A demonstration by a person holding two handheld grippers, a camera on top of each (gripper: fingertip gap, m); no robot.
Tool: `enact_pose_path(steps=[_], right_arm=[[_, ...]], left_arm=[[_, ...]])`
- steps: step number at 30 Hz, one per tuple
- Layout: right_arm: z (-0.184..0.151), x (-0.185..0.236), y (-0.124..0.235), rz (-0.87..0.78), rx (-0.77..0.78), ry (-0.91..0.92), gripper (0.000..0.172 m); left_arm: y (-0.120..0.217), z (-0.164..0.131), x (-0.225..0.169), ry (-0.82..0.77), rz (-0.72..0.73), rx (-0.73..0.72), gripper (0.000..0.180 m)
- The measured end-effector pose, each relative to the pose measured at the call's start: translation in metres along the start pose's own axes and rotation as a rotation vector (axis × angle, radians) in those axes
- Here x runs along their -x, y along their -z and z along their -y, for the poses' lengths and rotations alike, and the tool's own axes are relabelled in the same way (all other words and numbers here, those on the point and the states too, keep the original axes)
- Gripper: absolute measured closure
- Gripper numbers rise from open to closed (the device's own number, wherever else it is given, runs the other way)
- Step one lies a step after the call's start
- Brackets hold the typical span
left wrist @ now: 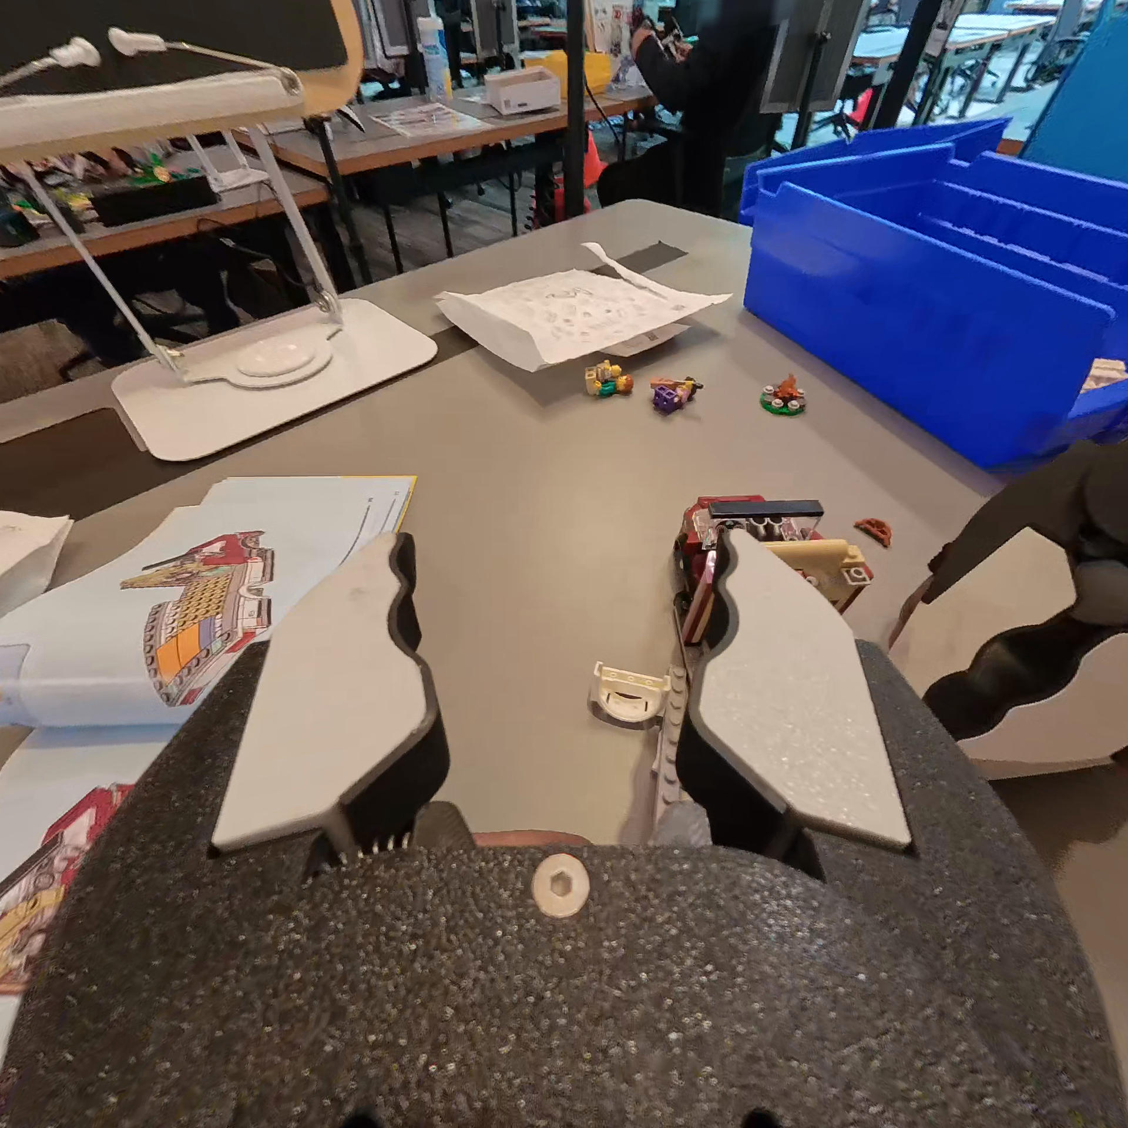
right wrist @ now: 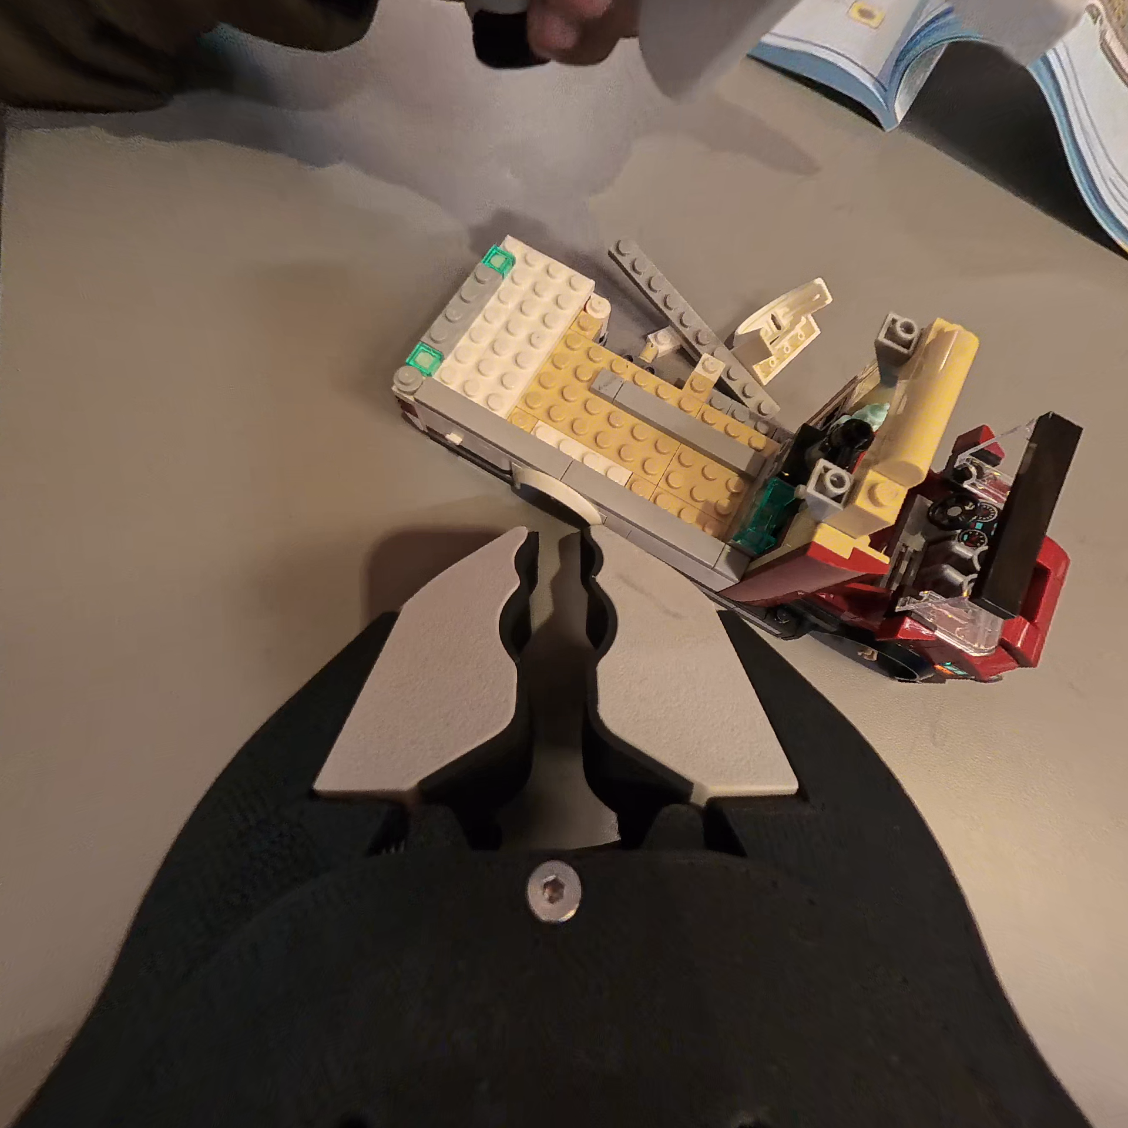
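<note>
A partly built toy-brick truck [right wrist: 641, 427] with a tan and white studded bed and a dark red cab lies on the grey table [right wrist: 183, 366]. My right gripper [right wrist: 554, 537] is just off the truck's grey side. Its jaws stand narrowly apart, and only table shows between them. My left gripper [left wrist: 564, 540] is wide open and empty over bare table. Its right finger [left wrist: 787, 671] is in front of the truck [left wrist: 787, 549]. A white arch piece [left wrist: 629, 693] and a long grey plate [right wrist: 671, 305] lie loose beside the truck. The right gripper's fingers [left wrist: 1001, 586] show at the right edge of the left wrist view.
An open instruction booklet [left wrist: 213, 580] lies at the left. A white lamp base [left wrist: 274, 366], a white paper bag [left wrist: 580, 311], two minifigures [left wrist: 607, 384], a small campfire build [left wrist: 783, 397] and blue bins [left wrist: 946, 293] are farther back. A small reddish-brown piece [left wrist: 874, 530] lies beside the truck. The white arch piece [left wrist: 629, 693] lies around 9 cm away from my left fingertips.
</note>
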State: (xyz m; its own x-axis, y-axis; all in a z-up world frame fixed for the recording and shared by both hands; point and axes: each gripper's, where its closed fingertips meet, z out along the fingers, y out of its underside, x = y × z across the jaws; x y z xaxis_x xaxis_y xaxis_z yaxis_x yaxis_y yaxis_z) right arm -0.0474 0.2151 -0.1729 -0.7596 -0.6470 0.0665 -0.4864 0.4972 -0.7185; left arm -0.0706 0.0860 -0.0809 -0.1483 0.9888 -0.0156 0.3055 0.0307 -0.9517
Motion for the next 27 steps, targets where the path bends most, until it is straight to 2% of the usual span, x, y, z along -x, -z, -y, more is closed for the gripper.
enact_pose_path(steps=[7,13,27], right_arm=[[0.008,0.004,-0.007,-0.010,-0.006,0.033,0.160],[0.016,0.003,-0.014,-0.018,-0.015,0.047,0.160],[0.018,-0.026,-0.020,-0.064,-0.009,0.014,0.161]], left_arm=[[-0.009,-0.039,-0.021,0.022,-0.186,0.160,0.097],[-0.001,-0.058,-0.042,0.025,-0.324,0.231,0.101],[0.006,-0.072,-0.047,0.047,-0.457,0.324,0.104]])
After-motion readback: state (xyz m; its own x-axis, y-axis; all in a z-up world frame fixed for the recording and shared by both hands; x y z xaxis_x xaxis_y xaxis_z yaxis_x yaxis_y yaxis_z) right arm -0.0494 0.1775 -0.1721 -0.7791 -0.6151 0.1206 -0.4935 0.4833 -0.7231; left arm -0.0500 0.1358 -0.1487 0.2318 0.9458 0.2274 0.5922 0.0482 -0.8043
